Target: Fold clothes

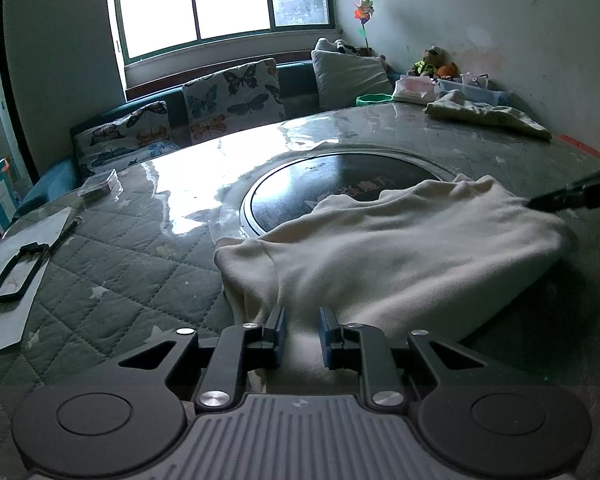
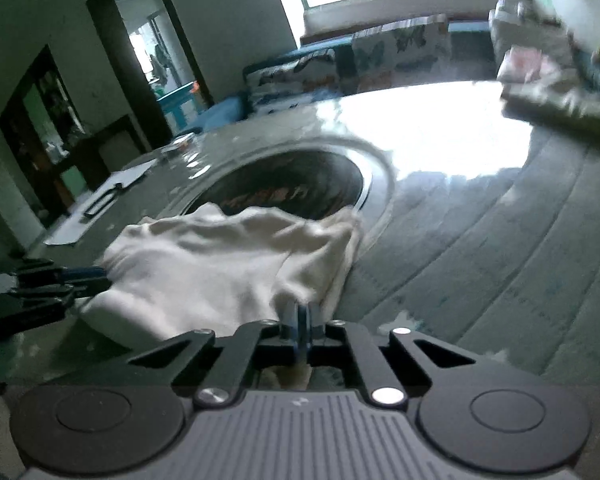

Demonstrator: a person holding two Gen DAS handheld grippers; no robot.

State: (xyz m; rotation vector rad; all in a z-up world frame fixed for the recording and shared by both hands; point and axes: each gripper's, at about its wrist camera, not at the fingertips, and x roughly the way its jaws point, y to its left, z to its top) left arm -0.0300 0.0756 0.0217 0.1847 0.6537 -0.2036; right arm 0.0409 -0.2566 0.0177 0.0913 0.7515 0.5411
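Mid-fold: my right gripper (image 2: 303, 316) fingers pinch the white garment (image 1: 400, 256) edge; my left gripper (image 1: 302, 330) fingers stand apart around cloth at 6 o'clock. Next: close left.

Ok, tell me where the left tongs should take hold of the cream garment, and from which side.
Grip the near hem of the cream garment, the edge lying between the open left tongs. Come in low from the near side, along the table: that edge lies flat and loose there, while the right tongs are already shut on the opposite corner.
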